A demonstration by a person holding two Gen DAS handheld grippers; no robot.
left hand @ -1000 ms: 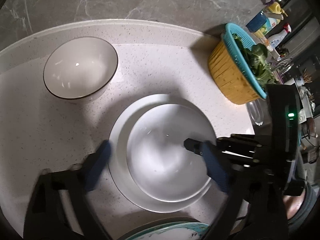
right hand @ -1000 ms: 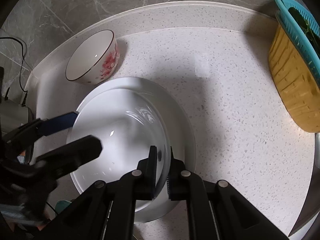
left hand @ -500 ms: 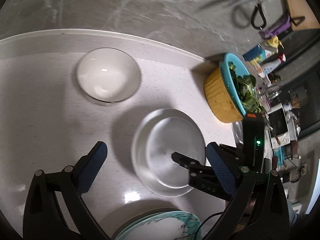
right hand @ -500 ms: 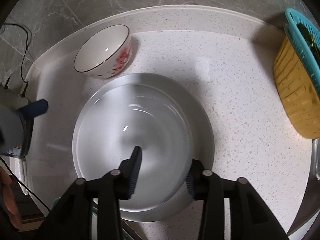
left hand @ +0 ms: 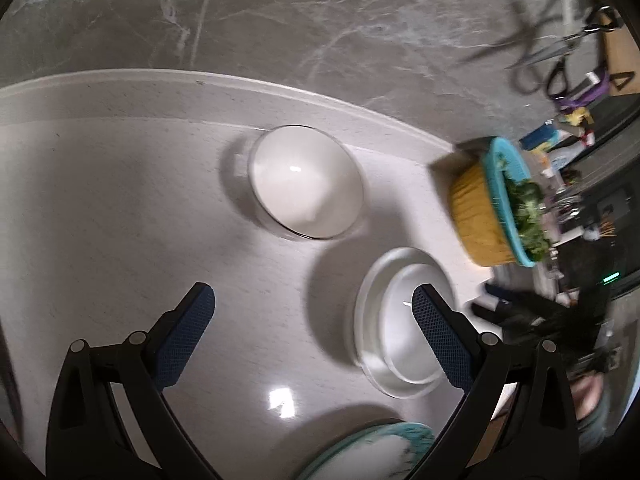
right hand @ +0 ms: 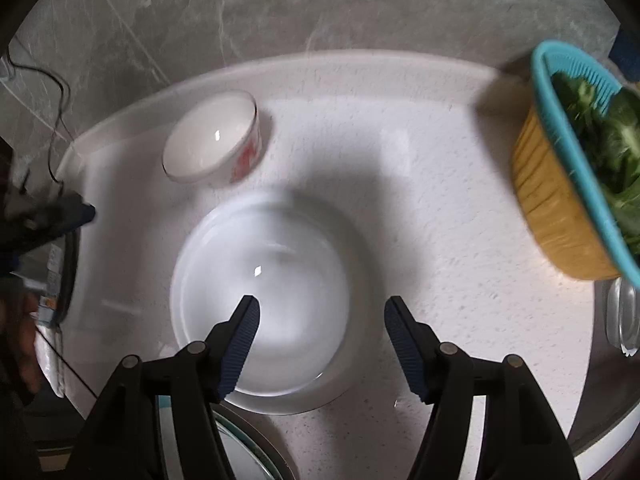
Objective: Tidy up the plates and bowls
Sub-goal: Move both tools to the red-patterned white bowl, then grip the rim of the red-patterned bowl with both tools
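Left wrist view, near edge: teal-rimmed plate (left hand: 372, 454), partly cut off by the frame. Left tongs (left hand: 314, 338) spread wide, holding nothing, above bare speckled white surface (left hand: 120, 208). Right of the tongs: white plate (left hand: 366, 320) lying flat w/ a shallow white bowl (left hand: 400, 340) nested in it, opening up; round, so no long axis. The right pad overlaps the bowl in this view; contact cannot be told. Right tongs (left hand: 486, 308) show as a dark blur past the plate's right side. Farther, centre: small bowl (left hand: 306, 182), upright, plain white inside, thin dark rim, well apart from the plate stack. Far right: yellow basket (left hand: 478, 220) w/ teal liner and leafy greens. Grey marble wall behind.

Right wrist view: right tongs (right hand: 322, 322) spread, empty, hovering over the near-right part of the stack; left pad above the white bowl (right hand: 276, 280), right pad above bare surface (right hand: 420, 200). White plate (right hand: 200, 240) rim visible around the bowl. Near edge, below the stack: part of the teal-rimmed plate (right hand: 236, 444).

- Only here: red pattern on the small bowl's (right hand: 212, 144) outer wall; bowl far left, near the raised surface lip.
- Only here: left tongs (right hand: 86, 214) seen from outside, blurred, at left edge.
- Only in left view: scissors and bottles at far right.
- Yellow basket (right hand: 556, 216) at right, tilted in the fisheye.
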